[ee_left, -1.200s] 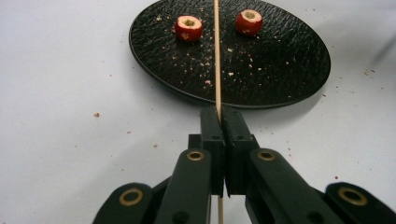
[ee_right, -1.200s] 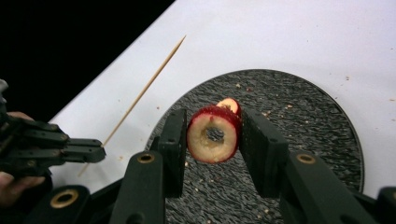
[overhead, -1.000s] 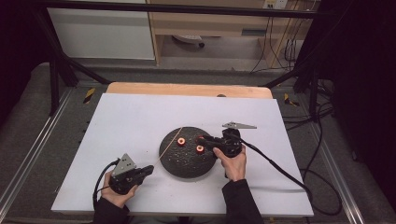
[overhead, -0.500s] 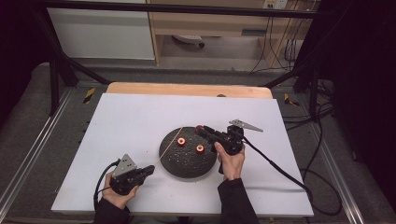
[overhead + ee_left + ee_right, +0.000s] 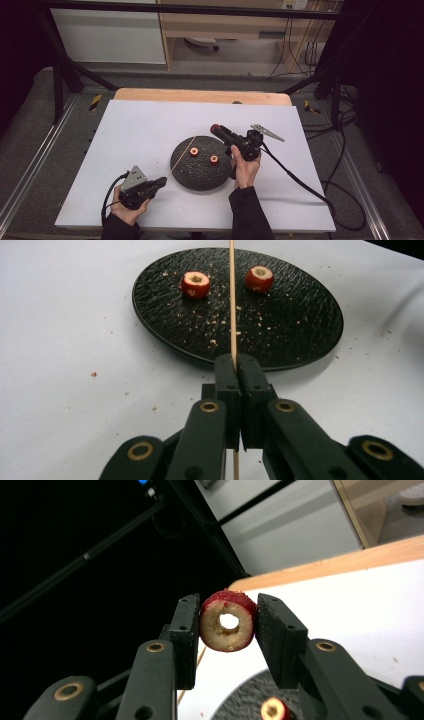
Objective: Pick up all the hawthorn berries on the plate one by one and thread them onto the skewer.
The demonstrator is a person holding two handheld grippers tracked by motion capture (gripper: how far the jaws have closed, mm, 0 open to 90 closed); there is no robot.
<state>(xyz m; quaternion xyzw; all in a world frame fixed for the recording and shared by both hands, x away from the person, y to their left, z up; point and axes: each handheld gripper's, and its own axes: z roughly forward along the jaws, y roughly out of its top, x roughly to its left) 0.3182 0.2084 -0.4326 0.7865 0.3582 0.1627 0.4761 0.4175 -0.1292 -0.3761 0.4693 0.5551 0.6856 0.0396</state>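
The cored fruit ring (image 5: pixel 228 621) sits pinched between the jaws of your right tool (image 5: pixel 227 630), lifted clear of the plate (image 5: pixel 192 177) with its hole facing the camera. Your left tool (image 5: pixel 239 371) is closed tight on the skewer (image 5: pixel 232 300), which reaches out over the plate's near rim and points between the two rings (image 5: pixel 195 284) (image 5: pixel 259 278) left there. In the high view the right tool (image 5: pixel 220 131) hangs above the plate's far side, well apart from the left tool (image 5: pixel 161 182) at the desk's (image 5: pixel 125 130) near edge. You look to be at the threading step: one ring picked, none on the stick yet. Next, turn the ring so its hole lines up with the skewer's tip, bring the two together slowly, and keep the stick steady so it doesn't flex or split the fruit.
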